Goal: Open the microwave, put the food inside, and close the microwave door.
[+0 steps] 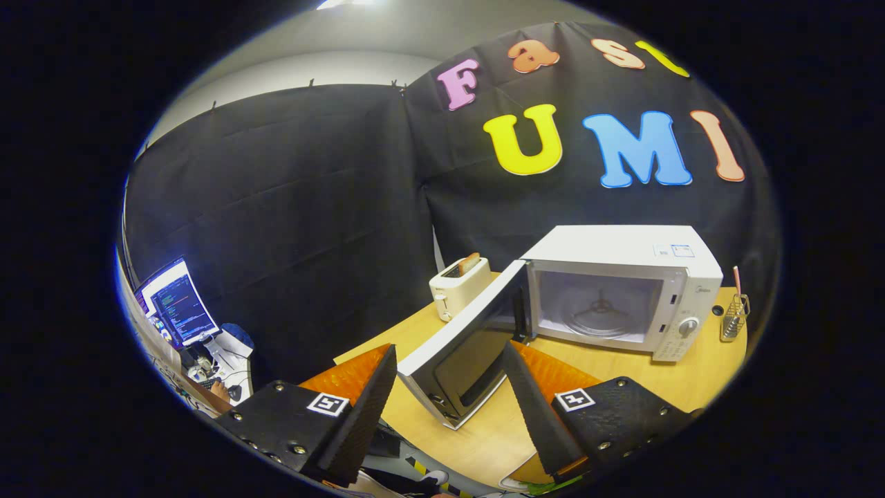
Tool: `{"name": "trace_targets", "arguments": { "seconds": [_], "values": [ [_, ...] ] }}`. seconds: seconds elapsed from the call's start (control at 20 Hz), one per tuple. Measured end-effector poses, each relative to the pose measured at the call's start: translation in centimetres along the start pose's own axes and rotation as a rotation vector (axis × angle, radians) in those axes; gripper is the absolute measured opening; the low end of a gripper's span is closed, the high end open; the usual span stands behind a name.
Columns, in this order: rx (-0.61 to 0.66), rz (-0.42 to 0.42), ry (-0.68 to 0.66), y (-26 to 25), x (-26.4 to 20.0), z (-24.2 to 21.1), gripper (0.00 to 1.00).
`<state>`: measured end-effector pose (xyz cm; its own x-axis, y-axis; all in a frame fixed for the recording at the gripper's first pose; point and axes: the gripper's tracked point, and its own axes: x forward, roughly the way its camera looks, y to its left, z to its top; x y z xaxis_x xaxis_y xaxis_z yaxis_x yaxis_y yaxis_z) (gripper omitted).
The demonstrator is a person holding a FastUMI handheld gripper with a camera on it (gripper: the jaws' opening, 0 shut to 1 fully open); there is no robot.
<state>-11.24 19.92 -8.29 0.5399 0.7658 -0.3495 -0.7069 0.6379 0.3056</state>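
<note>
Gripper view: gripper (442, 394) fingers spread, apparently empty, astride swung-out microwave (622, 290) door (463, 349).

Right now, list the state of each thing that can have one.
Microwave: empty, turntable bare.
Microwave door: swung wide open, its edge between the tool's fingers.
Toaster: bread sticking up from its slot.
Tool: open, fingers apart, gripping nothing.

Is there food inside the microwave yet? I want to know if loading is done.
No: the microwave stands with its door swung open between the open gripper fingers, and its cavity shows a bare turntable.
</note>
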Motion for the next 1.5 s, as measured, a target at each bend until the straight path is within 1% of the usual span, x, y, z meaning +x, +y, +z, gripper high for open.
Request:
{"name": "trace_targets", "arguments": {
  "seconds": [0.3,0.5,0.65,0.85,1.1,1.4,1.45,1.5],
  "values": [
    [0.134,-0.097,0.048,-7.3,-2.4,-2.7,0.93],
    [0.202,-0.164,0.107,-11.8,-3.6,-5.9,0.93],
    [0.259,-0.188,0.165,-14.0,-4.2,-8.9,0.93],
    [0.339,-0.208,0.249,-15.7,-4.6,-12.8,0.93],
    [0.374,-0.242,0.351,-17.2,-5.4,-17.0,0.93],
    [0.443,-0.253,0.471,-16.9,-5.6,-20.9,0.93],
    [0.454,-0.247,0.484,-16.5,-5.7,-21.3,0.92],
    [0.461,-0.25,0.502,-16.4,-5.7,-21.6,0.89]
  ]
}}
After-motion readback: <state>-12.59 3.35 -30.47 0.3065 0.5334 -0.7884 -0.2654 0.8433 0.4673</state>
